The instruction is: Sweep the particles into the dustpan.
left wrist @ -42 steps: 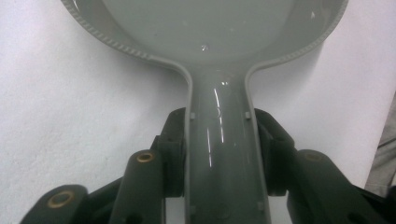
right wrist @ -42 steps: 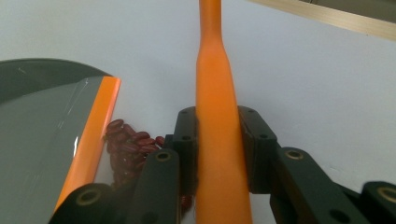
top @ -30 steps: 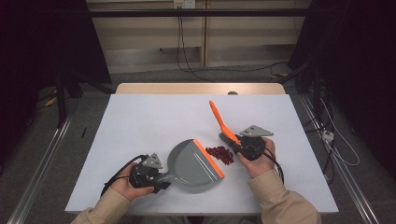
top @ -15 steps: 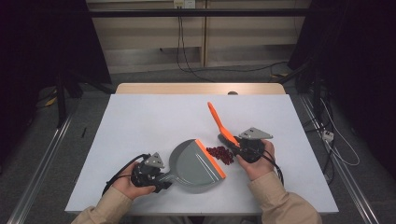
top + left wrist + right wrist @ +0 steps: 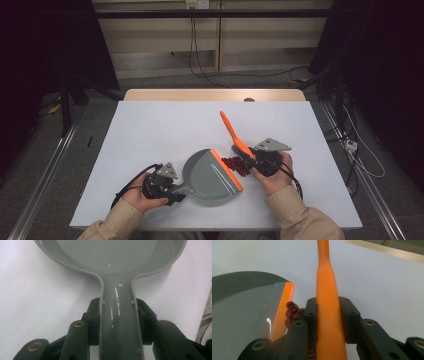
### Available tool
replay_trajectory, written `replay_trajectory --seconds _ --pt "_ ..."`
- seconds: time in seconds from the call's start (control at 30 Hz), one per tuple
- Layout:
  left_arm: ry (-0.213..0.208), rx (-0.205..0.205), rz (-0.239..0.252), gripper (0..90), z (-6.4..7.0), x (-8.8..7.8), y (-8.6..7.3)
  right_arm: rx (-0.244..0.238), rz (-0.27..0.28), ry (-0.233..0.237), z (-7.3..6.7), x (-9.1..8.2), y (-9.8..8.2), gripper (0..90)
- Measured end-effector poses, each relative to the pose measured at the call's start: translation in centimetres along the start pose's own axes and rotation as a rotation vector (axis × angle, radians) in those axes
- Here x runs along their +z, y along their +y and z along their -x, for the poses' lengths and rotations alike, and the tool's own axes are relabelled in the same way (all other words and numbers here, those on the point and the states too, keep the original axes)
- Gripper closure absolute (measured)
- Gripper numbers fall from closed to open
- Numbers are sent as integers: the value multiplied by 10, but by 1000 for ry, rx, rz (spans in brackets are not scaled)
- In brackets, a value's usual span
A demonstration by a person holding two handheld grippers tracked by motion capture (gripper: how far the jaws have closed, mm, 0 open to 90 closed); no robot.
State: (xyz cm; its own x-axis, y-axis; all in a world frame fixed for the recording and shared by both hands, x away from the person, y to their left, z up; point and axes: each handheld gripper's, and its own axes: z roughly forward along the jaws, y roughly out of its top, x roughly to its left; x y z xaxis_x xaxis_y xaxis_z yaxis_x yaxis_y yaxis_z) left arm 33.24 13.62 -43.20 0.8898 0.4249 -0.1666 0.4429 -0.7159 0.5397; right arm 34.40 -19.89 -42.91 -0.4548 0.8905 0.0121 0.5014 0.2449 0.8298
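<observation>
A grey dustpan point(image 5: 209, 175) with an orange lip point(image 5: 226, 169) lies on the white table point(image 5: 165, 125), near its front edge. My left gripper point(image 5: 170, 191) is shut on the dustpan's handle point(image 5: 119, 322), with the jaws pressing both sides of it. A pile of dark red beans point(image 5: 236, 164) lies right against the orange lip point(image 5: 282, 307). My right gripper point(image 5: 254, 159) is shut on an orange brush handle point(image 5: 327, 305) that slants up and away from me. The beans point(image 5: 292, 312) sit just left of the right jaws. The brush's bristles are hidden.
The table's wooden far edge point(image 5: 215, 94) runs along the back. Cables point(image 5: 195, 50) hang from the wall behind, and more cables point(image 5: 357, 150) lie on the floor to the right. Metal rails point(image 5: 45, 170) flank the table.
The brush handle has tilted a little to the left, and the dustpan and beans lie where they were. Both hands stay in place.
</observation>
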Motion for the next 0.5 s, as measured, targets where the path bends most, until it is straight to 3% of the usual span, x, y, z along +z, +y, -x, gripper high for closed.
replay_trajectory --seconds 0.1,0.13,0.33,0.37,0.43,0.47,0.5 --pt "-3 25 -20 619 -2 -1 1 0 -1 5 -1 0 0 710" --pt "-4 -8 1 619 0 1 1 4 1 8 -1 0 0 710" --pt "-4 -7 -4 619 0 2 3 8 4 16 -2 -1 -1 710" --pt "-3 24 -31 619 -2 1 4 9 5 19 -3 -1 -1 710" --pt "-9 -12 -9 619 0 4 5 18 9 19 -4 -2 -2 710" --pt "-7 22 -36 619 -2 2 6 29 9 29 -4 -2 -2 709" --pt "-12 5 -22 619 -1 3 7 31 9 27 -5 -2 -2 710"
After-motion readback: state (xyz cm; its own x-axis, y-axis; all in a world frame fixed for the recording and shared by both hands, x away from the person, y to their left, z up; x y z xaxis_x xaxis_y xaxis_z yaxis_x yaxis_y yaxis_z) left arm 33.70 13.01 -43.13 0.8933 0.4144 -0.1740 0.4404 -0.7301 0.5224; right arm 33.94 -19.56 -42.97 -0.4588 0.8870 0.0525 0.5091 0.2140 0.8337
